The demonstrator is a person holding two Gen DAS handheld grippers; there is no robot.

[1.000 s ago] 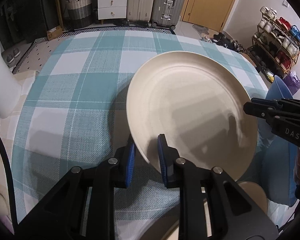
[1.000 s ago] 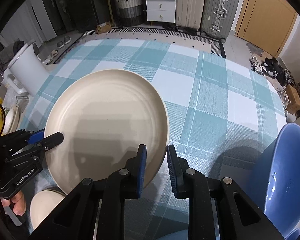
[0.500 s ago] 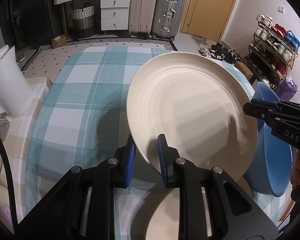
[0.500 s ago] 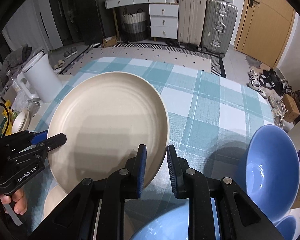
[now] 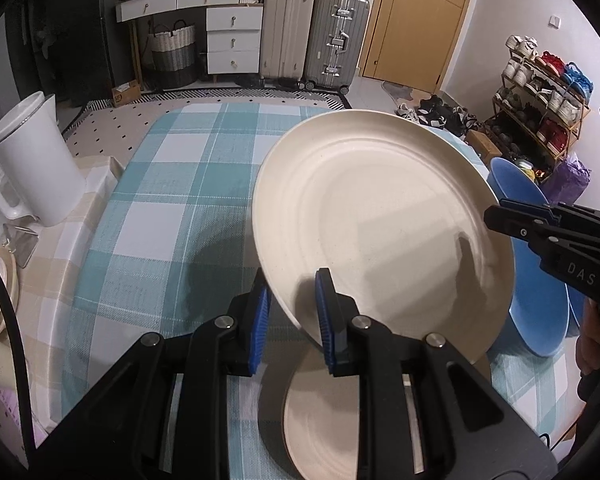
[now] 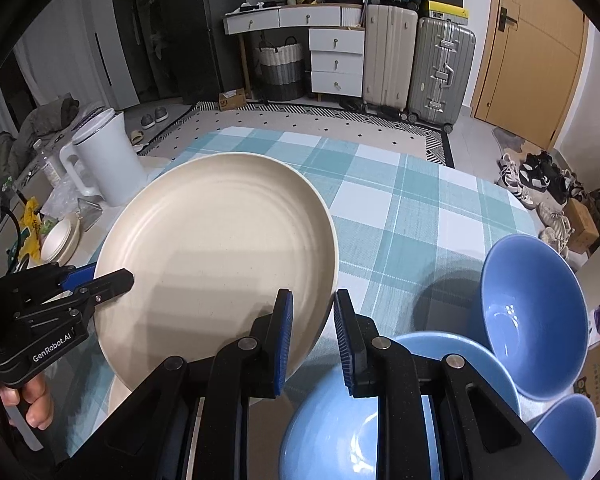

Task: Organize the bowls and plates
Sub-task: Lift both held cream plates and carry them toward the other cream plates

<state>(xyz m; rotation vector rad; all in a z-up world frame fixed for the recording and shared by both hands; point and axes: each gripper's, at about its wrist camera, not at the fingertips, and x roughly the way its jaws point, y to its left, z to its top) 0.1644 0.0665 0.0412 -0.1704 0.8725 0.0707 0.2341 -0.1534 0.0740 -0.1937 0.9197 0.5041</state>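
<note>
Right now the large cream plate (image 5: 380, 224) hangs in the air over the bench (image 5: 172, 184), tilted, its far edge higher than the near one. Left gripper (image 5: 292, 316) has its fingers closed down on the plate's near-left rim, blue pads on both faces. Right gripper (image 6: 310, 340) does the same on the opposite rim, one pad above and one below. Two grips on opposite edges probably keep a wide, shallow, smooth dish from swinging or slipping, esp. while tilted.

Below the held plate, a second cream plate (image 5: 324, 420) lies flat on the checked cloth near the front edge, only partly visible under the left gripper. Judging by this, the lifted plate is likely meant to stack w/ it, plates together.

Bowls sit grouped on the right side: a blue bowl (image 6: 534, 316) tipped on its side, a wider blue bowl (image 6: 400, 408) right under the right gripper, and a smaller blue bowl (image 6: 564, 432) at the corner. All look empty; whether any touch each other is hard to tell. A white kettle (image 6: 104, 160) stands off to the left on another surface, w/ a cream bowl (image 6: 60, 240) near it, contents not visible.
</note>
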